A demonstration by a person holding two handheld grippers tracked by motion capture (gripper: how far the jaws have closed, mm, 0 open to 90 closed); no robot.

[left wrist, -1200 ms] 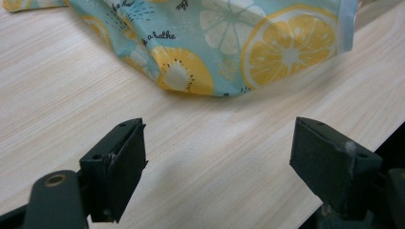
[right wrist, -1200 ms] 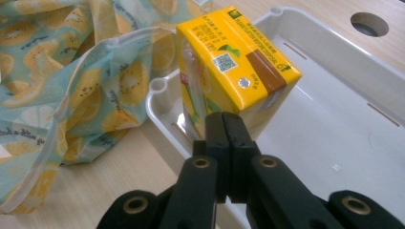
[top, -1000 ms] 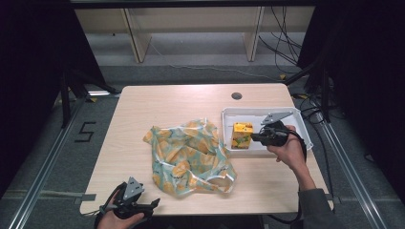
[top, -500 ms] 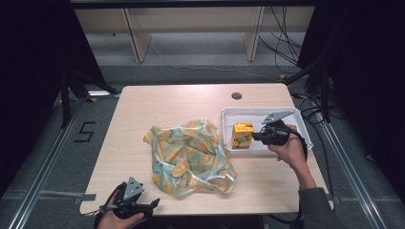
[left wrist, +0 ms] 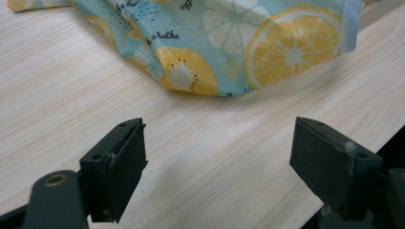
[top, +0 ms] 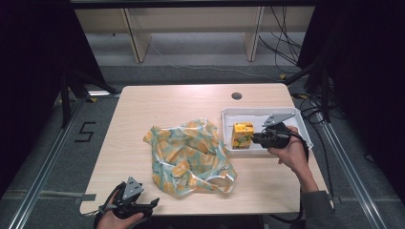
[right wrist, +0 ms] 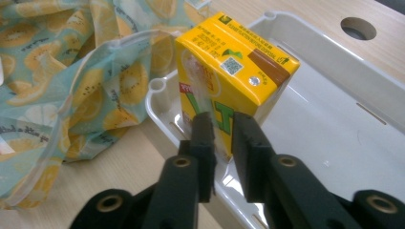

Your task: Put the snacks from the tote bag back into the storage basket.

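left gripper [top: 152, 204]: jaws wide apart, empty, at table's [top: 172, 102] near edge | fruit-print bag [top: 188, 155]: crumpled mid-table | yellow carton [top: 242, 135]: upright in white tray [top: 286, 113] | right gripper [right wrist: 220, 125]: jaws just opening, narrow gap, before the carton, holding nothing

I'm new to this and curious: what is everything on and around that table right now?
table: one, light wood, centre
hole: one, dark, table's far side
bag: one, teal with yellow fruit print, crumpled mid-table
tray: one, white, table's right
carton: one, yellow, upright in the tray
left gripper: black, jaws wide open, near edge, short of the bag
right gripper: black, jaws slightly apart, just opening, at the carton's side
hands: two, one on each gripper
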